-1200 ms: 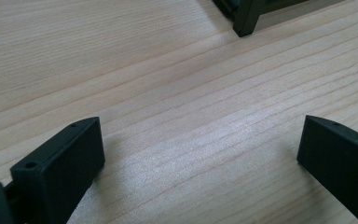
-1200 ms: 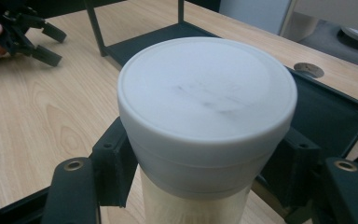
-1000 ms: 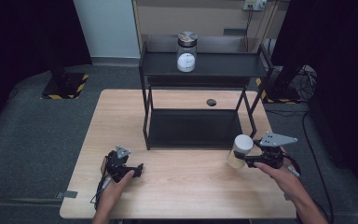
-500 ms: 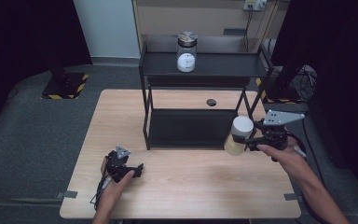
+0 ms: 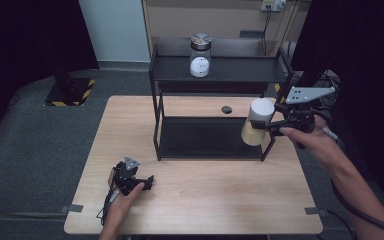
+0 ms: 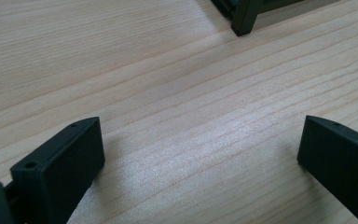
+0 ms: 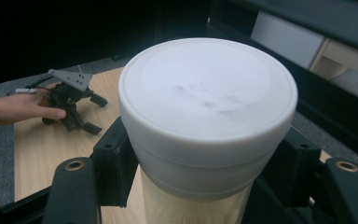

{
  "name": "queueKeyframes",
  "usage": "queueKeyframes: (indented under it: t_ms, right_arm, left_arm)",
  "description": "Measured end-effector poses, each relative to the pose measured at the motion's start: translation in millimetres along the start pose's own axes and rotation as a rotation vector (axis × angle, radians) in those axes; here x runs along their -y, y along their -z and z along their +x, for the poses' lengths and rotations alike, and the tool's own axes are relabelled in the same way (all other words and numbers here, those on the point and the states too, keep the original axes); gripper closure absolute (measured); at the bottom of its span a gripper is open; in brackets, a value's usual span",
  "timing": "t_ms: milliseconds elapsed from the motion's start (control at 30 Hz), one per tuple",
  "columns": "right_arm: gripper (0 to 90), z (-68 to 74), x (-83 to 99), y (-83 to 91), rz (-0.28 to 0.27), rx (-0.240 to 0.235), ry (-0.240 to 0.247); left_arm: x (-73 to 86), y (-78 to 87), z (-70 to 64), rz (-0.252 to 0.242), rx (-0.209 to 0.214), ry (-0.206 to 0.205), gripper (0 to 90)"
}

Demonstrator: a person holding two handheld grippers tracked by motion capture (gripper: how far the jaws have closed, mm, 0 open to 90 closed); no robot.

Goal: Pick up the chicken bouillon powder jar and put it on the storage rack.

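White-lidded and pale-bodied, the jar (image 5: pixel 256 123) hangs in the air at the right end of the black shelf rack (image 5: pixel 217 76), pinched just under its lid between the jaws of the right gripper (image 5: pixel 265 126). This looks like the carrying step, with the jar bound for a shelf. Next it needs lifting clear of the rack's frame and setting down level. The left gripper (image 5: pixel 147 182) rests on the wooden table (image 5: pixel 205 200), its jaws spread and empty.
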State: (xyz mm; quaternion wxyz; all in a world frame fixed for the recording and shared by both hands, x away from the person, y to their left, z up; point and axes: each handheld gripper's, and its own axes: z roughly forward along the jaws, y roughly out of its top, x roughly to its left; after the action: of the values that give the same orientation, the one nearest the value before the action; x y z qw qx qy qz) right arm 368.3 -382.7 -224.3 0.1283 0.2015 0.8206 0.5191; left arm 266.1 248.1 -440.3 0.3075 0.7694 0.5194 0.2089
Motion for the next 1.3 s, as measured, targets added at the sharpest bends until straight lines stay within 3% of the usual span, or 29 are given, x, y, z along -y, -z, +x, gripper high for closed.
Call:
queueKeyframes:
  t_ms: [367,633,1000,1300]
  right_arm:
    - [35.8,-16.9,-64.9,17.3,-0.025,-0.007,0.028]
    - [35.7,-30.5,-102.3,22.2,-0.041,0.033,0.036]
    - [35.7,-56.2,-122.1,13.5,-0.061,0.062,0.032]
    - [35.7,-75.9,-128.3,1.8,-0.067,0.104,-0.004]
  left_arm:
    - [0.0,0.0,0.0,0.000,0.000,0.000,0.0]
    - [0.2,-0.1,-0.1,-0.001,0.000,0.000,0.0]
    - [-0.2,-0.1,0.2,0.000,0.001,0.000,0.0]
    - [-0.2,-0.1,0.1,0.000,0.001,0.000,0.0]
